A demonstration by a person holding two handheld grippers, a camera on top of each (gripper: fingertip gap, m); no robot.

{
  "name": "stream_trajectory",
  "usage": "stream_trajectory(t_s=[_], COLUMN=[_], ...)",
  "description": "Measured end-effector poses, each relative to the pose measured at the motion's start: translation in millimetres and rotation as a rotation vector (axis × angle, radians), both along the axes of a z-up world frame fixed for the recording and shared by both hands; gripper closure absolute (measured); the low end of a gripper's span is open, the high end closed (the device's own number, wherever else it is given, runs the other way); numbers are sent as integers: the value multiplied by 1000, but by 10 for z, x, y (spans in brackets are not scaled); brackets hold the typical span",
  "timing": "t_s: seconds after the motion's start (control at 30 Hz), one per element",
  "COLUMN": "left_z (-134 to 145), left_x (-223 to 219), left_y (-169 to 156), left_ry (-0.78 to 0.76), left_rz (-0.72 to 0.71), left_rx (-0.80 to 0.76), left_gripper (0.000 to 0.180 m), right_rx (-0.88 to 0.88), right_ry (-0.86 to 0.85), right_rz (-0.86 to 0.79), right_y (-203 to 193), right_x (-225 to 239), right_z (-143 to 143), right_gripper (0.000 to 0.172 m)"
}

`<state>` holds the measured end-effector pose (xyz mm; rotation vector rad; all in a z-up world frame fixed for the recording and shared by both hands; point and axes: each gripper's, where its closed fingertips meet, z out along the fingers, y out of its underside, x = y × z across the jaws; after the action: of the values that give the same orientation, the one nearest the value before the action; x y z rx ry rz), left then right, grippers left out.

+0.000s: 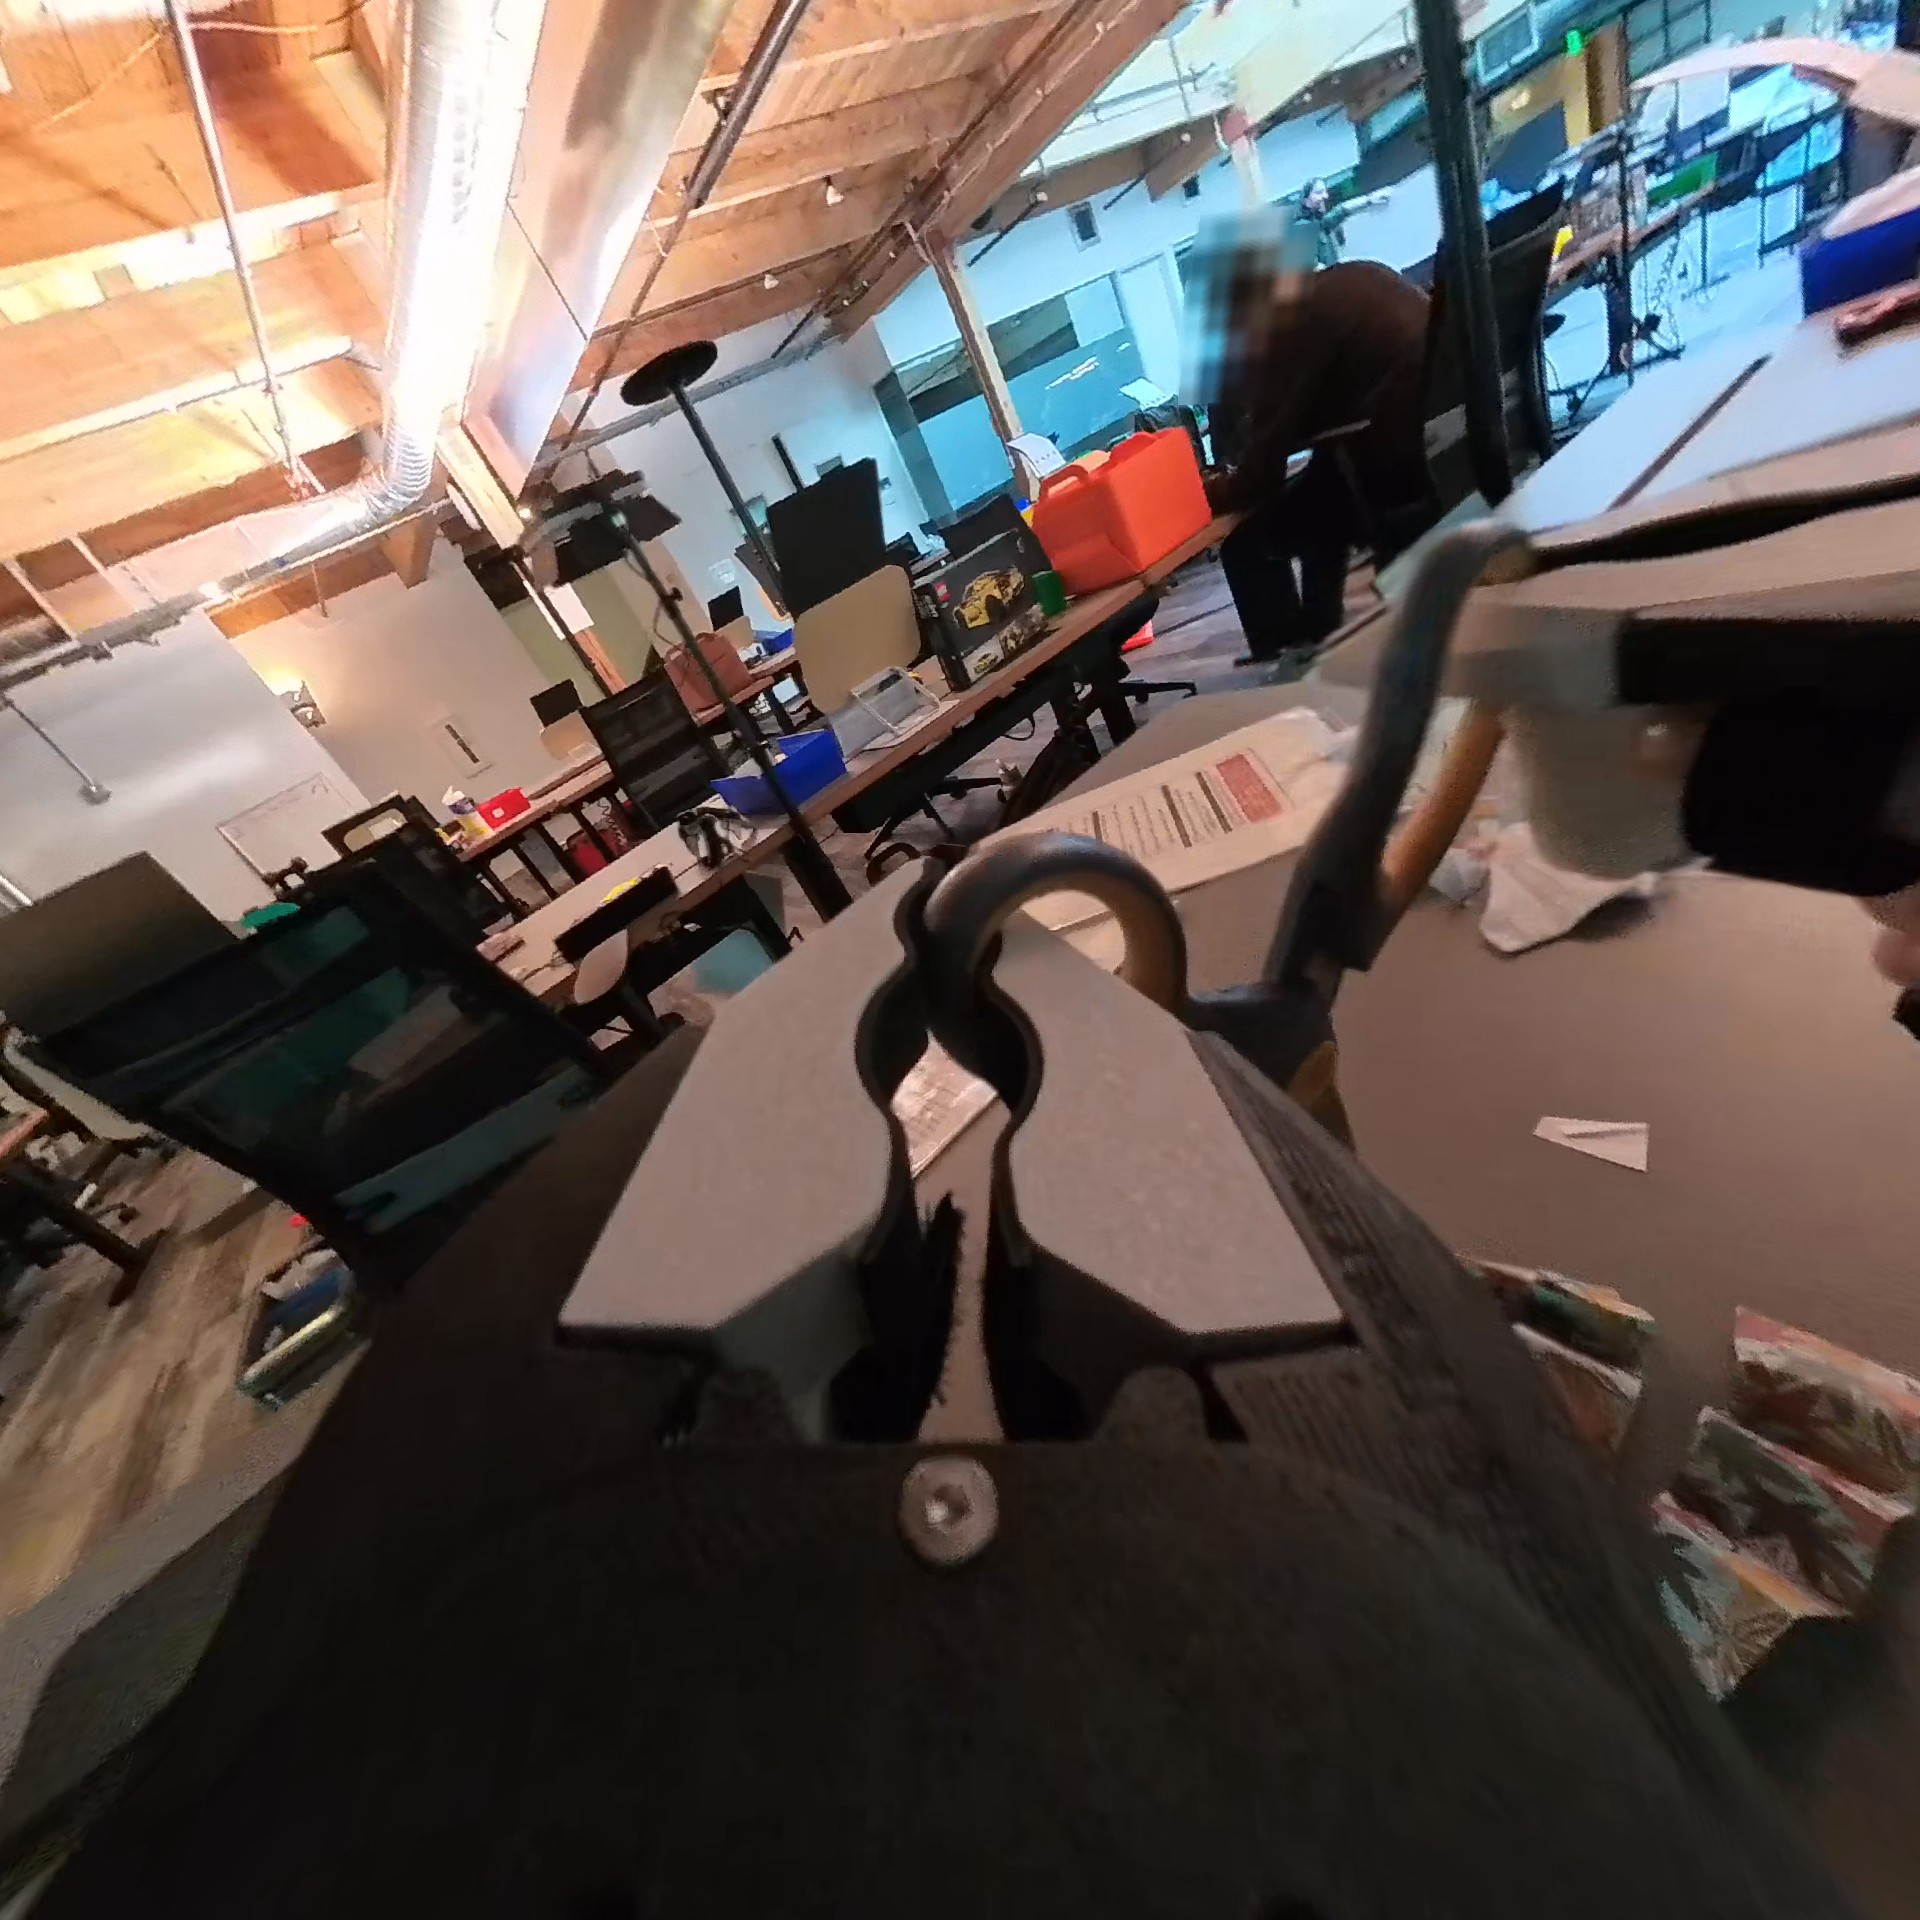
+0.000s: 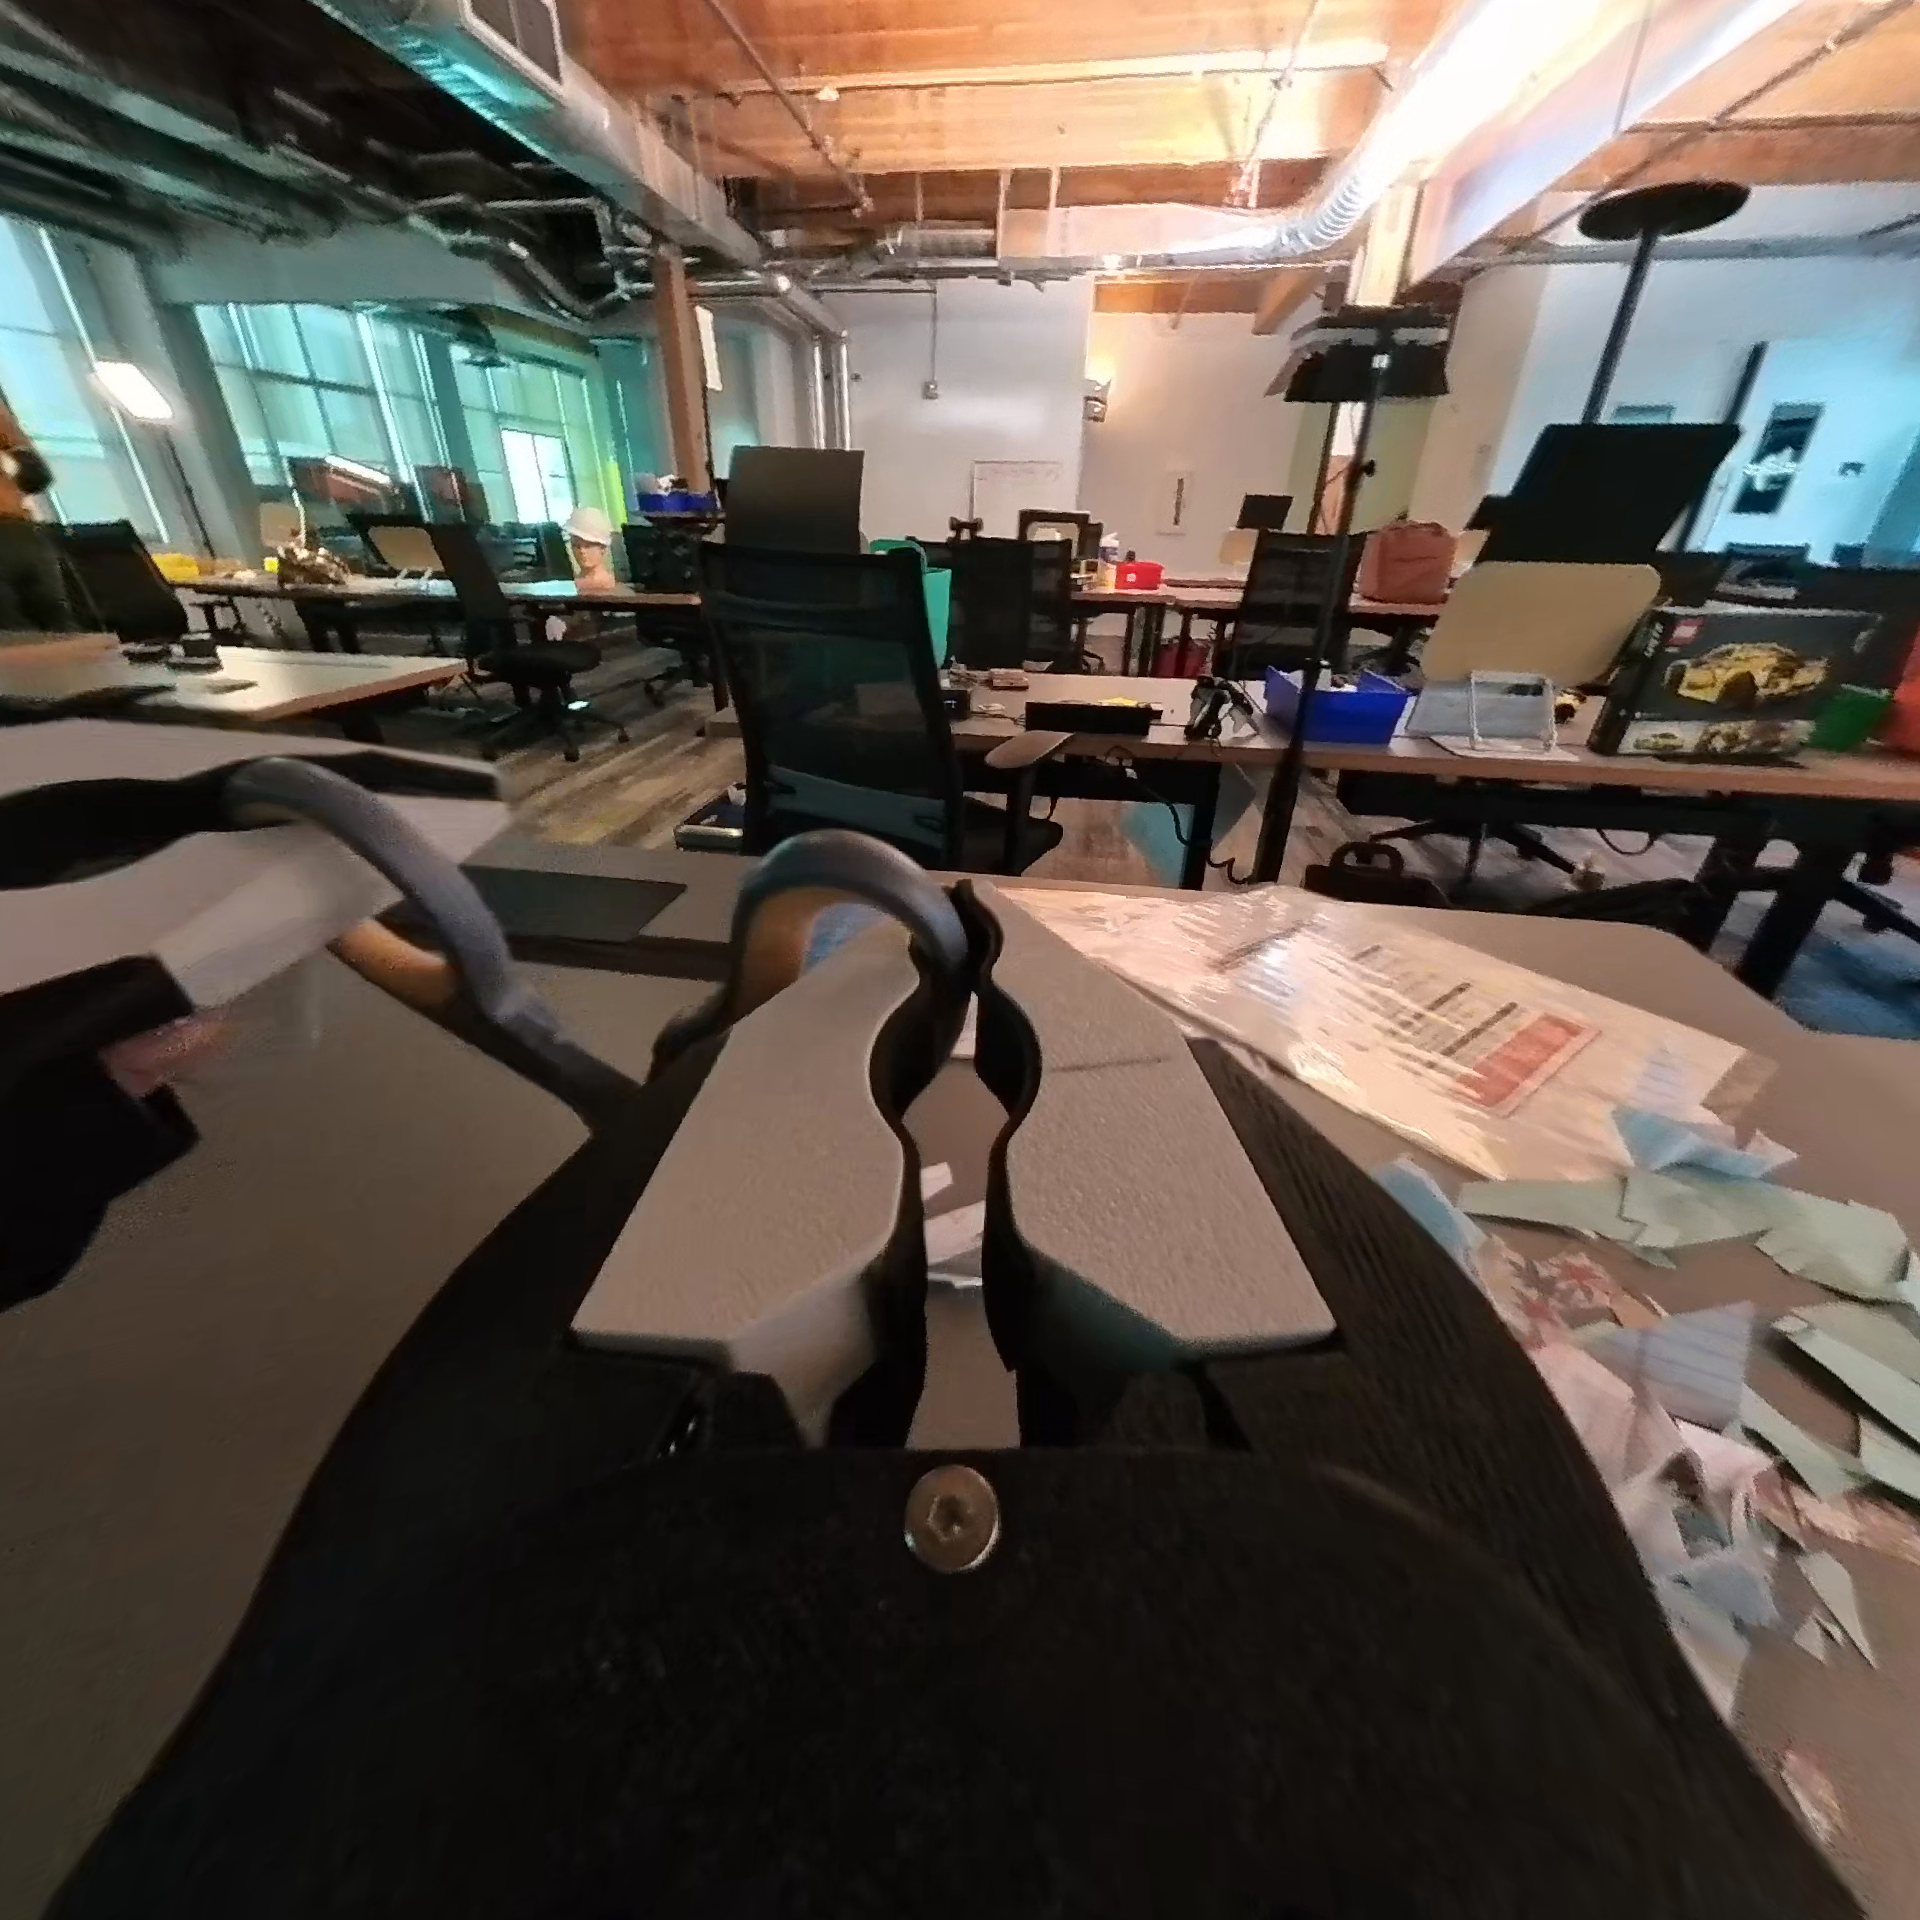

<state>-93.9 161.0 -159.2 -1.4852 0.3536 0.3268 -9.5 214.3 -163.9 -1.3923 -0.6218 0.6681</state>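
Note:
A pair of scissors with dark grey, orange-lined handles hangs between my two grippers above a grey table [image 1: 1558, 1039]. My left gripper [image 1: 961, 966] is shut on one handle loop [image 1: 1049, 873], which passes between its fingertips. My right gripper [image 1: 1538, 582] shows at the upper right, gripping the other handle loop [image 1: 1392, 675]. In the right wrist view my right gripper [image 2: 961, 935] is shut on its handle loop [image 2: 852, 862]. My left gripper [image 2: 239, 810] shows at the left on the second loop [image 2: 416, 883]. The blades are hidden behind the fingers.
A laminated printed sheet [image 2: 1403, 997] lies on the table ahead. Several cut paper scraps [image 2: 1662, 1247] and patterned paper pieces [image 1: 1787, 1455] lie to the right. A white scrap [image 1: 1595, 1138] lies alone. A mesh office chair [image 2: 831, 707] and other desks stand beyond the table edge.

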Motion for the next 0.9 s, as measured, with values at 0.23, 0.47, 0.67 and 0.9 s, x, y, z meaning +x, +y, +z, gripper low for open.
stream_trajectory(t_s=[0.23,0.47,0.67,0.9], left_z=[-5,-8,24,245], left_x=[-186,-277,-247,1], left_y=[14,28,-7,-179], left_ry=[-150,-256,-249,-247], left_rz=[-16,-45,-46,-35], left_rx=[9,-2,3,143], left_gripper=[180,180,180,180], right_rx=[-46,-40,13,97], right_ry=[62,94,102,277], right_rz=[13,18,-1,-46], right_y=[65,78,72,24], right_x=[77,162,190,410], right_z=[-15,32,61,299], right_gripper=[172,172,172,172])
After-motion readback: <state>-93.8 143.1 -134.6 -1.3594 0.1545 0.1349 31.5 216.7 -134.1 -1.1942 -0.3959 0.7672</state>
